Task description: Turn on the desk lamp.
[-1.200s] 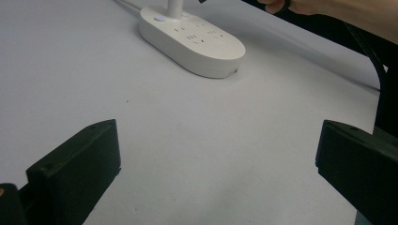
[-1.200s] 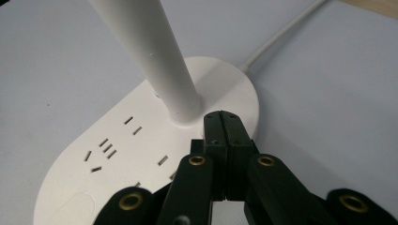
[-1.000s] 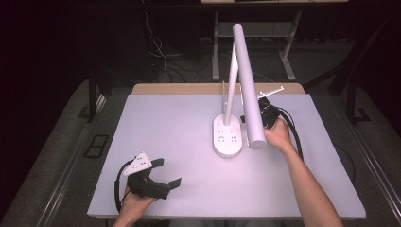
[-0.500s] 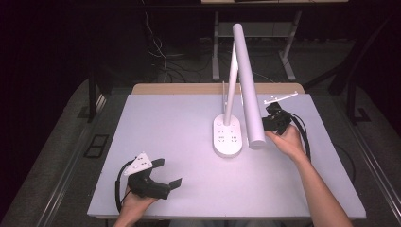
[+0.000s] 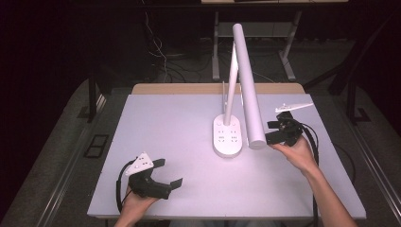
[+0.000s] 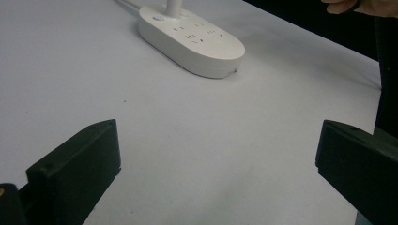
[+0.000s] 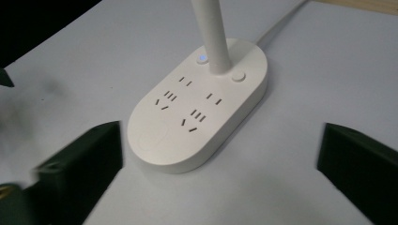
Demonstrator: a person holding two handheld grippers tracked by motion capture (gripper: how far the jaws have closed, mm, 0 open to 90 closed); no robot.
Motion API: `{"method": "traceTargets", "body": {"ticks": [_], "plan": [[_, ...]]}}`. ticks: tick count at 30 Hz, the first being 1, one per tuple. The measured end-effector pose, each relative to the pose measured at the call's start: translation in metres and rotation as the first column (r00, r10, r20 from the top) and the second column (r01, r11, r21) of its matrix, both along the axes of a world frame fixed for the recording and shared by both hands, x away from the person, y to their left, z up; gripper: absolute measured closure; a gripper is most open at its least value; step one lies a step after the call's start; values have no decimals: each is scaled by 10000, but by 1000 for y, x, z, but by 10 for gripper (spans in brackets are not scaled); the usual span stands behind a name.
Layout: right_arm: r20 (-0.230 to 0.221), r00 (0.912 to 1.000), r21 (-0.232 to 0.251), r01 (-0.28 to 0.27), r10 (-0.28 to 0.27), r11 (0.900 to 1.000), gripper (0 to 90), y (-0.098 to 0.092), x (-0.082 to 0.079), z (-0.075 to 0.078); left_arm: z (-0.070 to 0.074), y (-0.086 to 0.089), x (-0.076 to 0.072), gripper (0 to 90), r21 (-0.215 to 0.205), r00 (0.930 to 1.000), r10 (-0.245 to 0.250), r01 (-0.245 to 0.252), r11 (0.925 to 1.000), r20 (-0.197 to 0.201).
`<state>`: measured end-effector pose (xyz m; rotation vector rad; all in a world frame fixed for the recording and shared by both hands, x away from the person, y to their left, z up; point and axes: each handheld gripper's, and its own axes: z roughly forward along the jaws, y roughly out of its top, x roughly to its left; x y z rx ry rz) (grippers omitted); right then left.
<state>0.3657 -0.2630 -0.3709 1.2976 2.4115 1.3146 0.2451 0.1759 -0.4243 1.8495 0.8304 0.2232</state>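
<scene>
1 white desk lamp (image 5: 246, 80) with 4 sockets in its base (image 7: 197, 108), 2 tools, 1 table (image 5: 179, 123).

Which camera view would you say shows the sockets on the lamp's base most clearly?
The right gripper view: the lamp base sits close between the open jaws, each socket slot distinct. The left gripper view shows the base farther off, at a slant. In the high view the base is small and its sockets are mere specks.

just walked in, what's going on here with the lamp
A person sits at a white table with a tool in each hand. The right tool is open beside the lamp, close to the free end of its long head, gripping nothing. The left tool rests open near the front left edge, away from the lamp. The lamp's base carries sockets, two buttons and a small blue light.
</scene>
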Motion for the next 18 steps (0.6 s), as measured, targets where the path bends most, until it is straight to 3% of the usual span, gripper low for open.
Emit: {"method": "traceTargets", "body": {"ticks": [9,18], "plan": [[469,9988,657,79,-110,9978,5,-10,-37,-4,0,-1,-1,0,-11,10000,-29,29,10000,4],[709,9974,664,82,-130,9978,5,-20,-71,-16,0,-2,0,0,32,10000,-48,48,10000,27]]}}
